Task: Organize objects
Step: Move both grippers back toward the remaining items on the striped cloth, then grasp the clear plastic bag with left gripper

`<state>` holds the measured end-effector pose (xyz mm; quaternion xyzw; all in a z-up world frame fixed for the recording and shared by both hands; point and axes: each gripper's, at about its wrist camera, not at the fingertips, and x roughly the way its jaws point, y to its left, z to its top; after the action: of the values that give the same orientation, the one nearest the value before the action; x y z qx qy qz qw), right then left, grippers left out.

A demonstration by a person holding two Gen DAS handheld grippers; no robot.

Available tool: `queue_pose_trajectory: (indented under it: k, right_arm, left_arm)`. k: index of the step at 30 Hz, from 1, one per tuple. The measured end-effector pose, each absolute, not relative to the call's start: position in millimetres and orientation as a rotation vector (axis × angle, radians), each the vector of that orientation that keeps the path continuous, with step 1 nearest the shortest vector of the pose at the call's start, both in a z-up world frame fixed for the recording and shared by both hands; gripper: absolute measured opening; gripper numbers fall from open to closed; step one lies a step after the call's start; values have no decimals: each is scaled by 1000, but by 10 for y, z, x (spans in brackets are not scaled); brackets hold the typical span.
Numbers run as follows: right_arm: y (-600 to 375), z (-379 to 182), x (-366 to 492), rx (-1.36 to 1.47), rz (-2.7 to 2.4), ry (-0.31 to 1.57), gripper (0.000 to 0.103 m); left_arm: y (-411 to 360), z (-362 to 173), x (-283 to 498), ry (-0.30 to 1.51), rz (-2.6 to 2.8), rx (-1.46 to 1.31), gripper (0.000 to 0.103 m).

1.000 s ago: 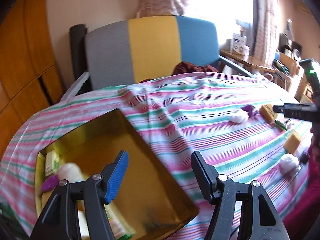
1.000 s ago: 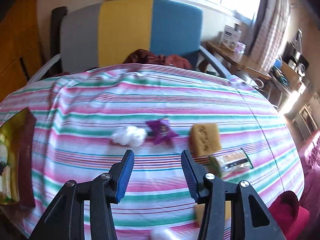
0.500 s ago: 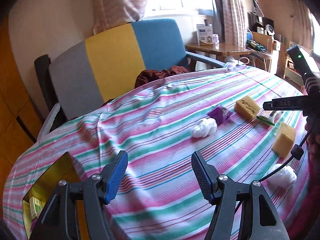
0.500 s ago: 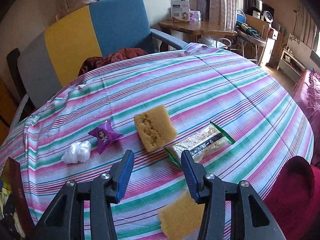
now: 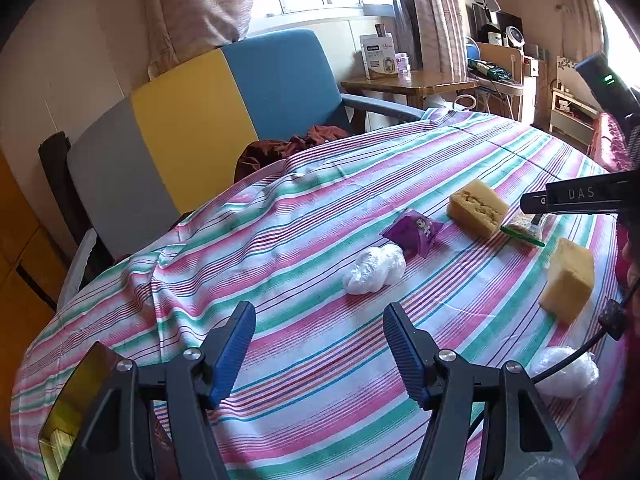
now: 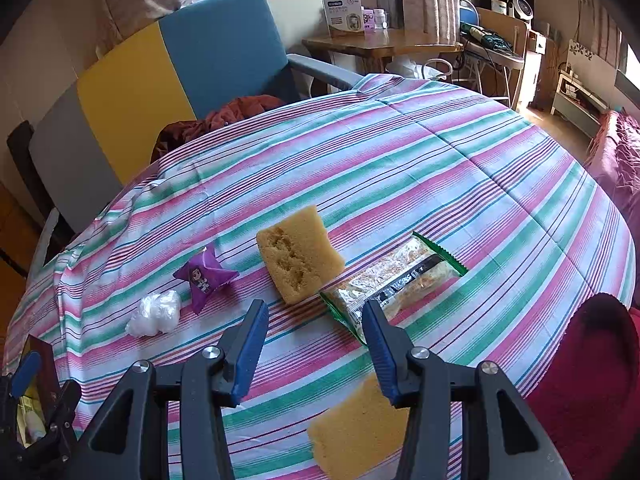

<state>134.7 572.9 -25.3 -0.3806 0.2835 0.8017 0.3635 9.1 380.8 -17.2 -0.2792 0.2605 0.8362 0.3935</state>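
Loose items lie on the striped tablecloth [image 5: 304, 200]: a white plastic wad [image 5: 374, 268], a purple packet [image 5: 414, 230], a yellow sponge [image 5: 476, 208], a green-edged snack packet [image 5: 524, 228], a second sponge [image 5: 568, 280] and a second white wad [image 5: 568, 372]. My left gripper [image 5: 318, 320] hovers open and empty just short of the first wad. My right gripper [image 6: 314, 316] is open and empty; its right fingertip overlaps the near end of the snack packet [image 6: 400, 280]. The sponge [image 6: 300, 260] lies just beyond it, and the second sponge [image 6: 356, 432] sits under its body.
A gold tray [image 5: 72, 412] with a few items shows at the lower left. A grey, yellow and blue chair [image 5: 192, 120] stands behind the table, with dark red cloth [image 5: 288, 146] on its seat. A red sleeve [image 6: 592, 360] is at the right edge.
My left gripper has swung right, away from the gold tray and toward the loose items. My right gripper has shifted right from the wad and purple packet to the snack packet, then held still.
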Motion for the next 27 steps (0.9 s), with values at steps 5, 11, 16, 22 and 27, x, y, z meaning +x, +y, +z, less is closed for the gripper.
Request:
queue_pose_trajectory:
  k: [5,11,16,22,27]
  right_arm:
    - [5752,-246,1376,-965,2062,754,49]
    - [5785,-247,1398,-959,2063,782,49]
    - [5800,-253,1402,-955,2066,801,49]
    - [5821,-282,1399,-964,2070,825,49]
    - [5829,-296,1395,-966,2074,842,49]
  left_arm:
    - [3936,-237,69,675,2105,-714,67]
    - [4082,-327,61,696,2083,-722,67]
    - [4196,-412,24,711,2066,-741,67]
    - [4317,-538,-169,640,2029,-838,67]
    - [4409,-610,-336,590,2012,-891,72]
